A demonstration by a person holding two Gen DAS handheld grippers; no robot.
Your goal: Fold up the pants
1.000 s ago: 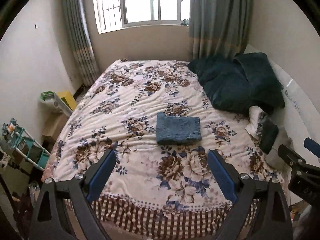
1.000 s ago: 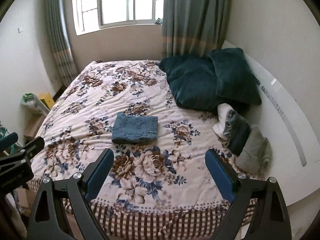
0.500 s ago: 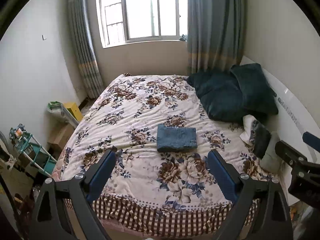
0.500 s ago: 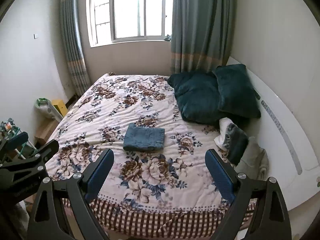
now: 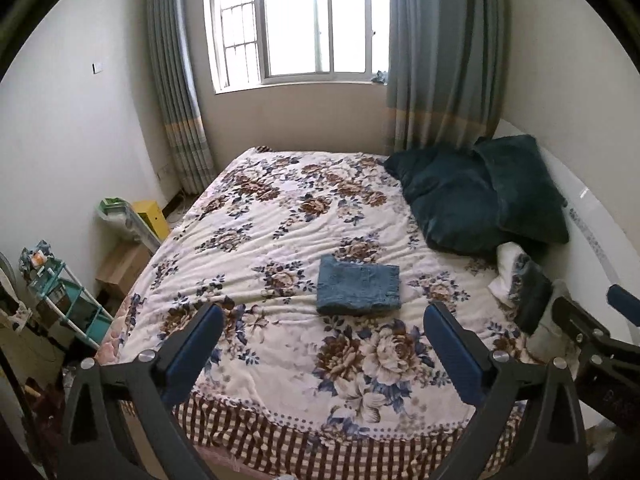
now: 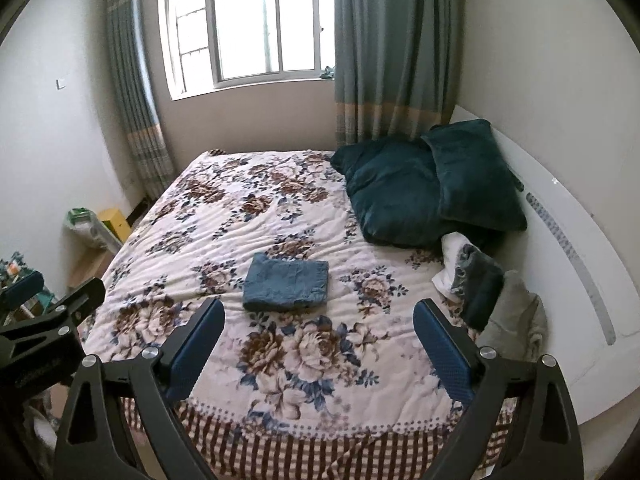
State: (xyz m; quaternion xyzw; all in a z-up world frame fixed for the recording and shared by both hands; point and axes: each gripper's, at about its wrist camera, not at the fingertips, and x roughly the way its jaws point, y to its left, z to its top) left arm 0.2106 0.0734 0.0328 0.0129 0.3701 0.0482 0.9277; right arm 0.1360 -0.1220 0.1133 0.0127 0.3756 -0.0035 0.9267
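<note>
Both grippers empty, fingers apart; pants (image 5: 359,290) folded on bed (image 5: 280,220).

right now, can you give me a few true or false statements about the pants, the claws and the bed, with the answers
1. The denim pants lie folded into a compact rectangle on the floral bedspread. True.
2. The left claw is clamped on the pants. False: it is open and holds nothing.
3. The right claw is open and clear of the pants. True.
4. The two dark green pillows sit at the foot of the bed by the striped edge. False: they rest against the white headboard.
5. The pants touch the pillows. False: bare bedspread separates them.
</note>
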